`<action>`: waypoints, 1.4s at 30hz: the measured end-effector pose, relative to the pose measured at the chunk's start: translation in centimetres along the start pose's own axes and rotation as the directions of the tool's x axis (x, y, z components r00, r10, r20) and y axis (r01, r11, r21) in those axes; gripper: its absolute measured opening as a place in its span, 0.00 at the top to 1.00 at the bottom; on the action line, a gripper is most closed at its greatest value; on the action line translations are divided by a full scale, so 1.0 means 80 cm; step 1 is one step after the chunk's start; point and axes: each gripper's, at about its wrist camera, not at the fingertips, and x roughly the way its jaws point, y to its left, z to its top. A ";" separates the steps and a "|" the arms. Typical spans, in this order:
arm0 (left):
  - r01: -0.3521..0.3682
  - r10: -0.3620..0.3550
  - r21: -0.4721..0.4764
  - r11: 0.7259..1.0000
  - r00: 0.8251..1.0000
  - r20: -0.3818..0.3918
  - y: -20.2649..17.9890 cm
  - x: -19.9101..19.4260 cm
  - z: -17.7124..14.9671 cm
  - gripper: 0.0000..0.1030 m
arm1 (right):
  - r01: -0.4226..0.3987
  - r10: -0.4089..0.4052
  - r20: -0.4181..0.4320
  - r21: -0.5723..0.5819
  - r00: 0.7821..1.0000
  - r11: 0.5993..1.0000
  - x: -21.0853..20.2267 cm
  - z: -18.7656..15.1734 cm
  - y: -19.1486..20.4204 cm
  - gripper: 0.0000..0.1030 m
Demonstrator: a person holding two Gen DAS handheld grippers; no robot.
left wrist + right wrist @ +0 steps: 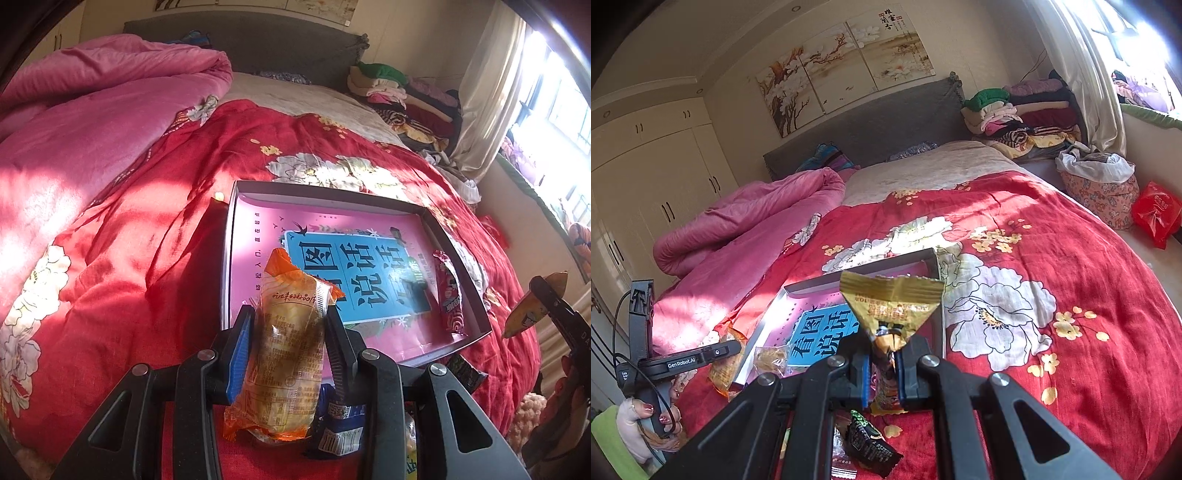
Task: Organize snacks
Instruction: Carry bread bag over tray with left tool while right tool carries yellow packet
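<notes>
Here, the left wrist view alone shows a red snack stick (451,295) lying inside the shallow box (461,254), along its right wall. The right wrist view alone shows a small pale snack (771,360) on the box's near-left floor, possibly a biscuit; glare blurs it. The box, with pink and blue printing on its floor, sits on the red floral quilt (1052,251) on the bed. Left tool (290,315) clenched on an orange-ended pastry packet (284,354), held above the quilt at the box's near-left edge. Right tool (882,363) clenched on a gold wrapper (892,306), held above the box's near edge. Loose wrappers lie on the quilt beneath both.
</notes>
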 end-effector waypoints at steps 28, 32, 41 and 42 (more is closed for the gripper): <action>-0.084 0.084 0.002 0.996 0.996 0.039 0.021 0.033 0.000 0.63 | 0.007 -0.008 -0.130 -0.009 0.992 1.000 0.062 -0.009 -0.012 0.90; -0.085 0.084 0.002 0.996 0.996 0.042 0.021 0.036 0.000 0.63 | 0.004 -0.006 -0.144 -0.012 0.990 1.000 0.067 -0.013 -0.010 0.90; -0.049 0.048 0.027 0.998 0.998 0.026 0.007 0.044 -0.004 0.63 | -0.018 0.014 -0.184 -0.023 0.983 1.000 0.084 -0.024 -0.003 0.90; -0.045 0.044 0.030 0.999 0.999 0.025 0.005 0.045 -0.004 0.63 | -0.022 0.017 -0.186 -0.027 0.982 0.999 0.085 -0.025 -0.001 0.90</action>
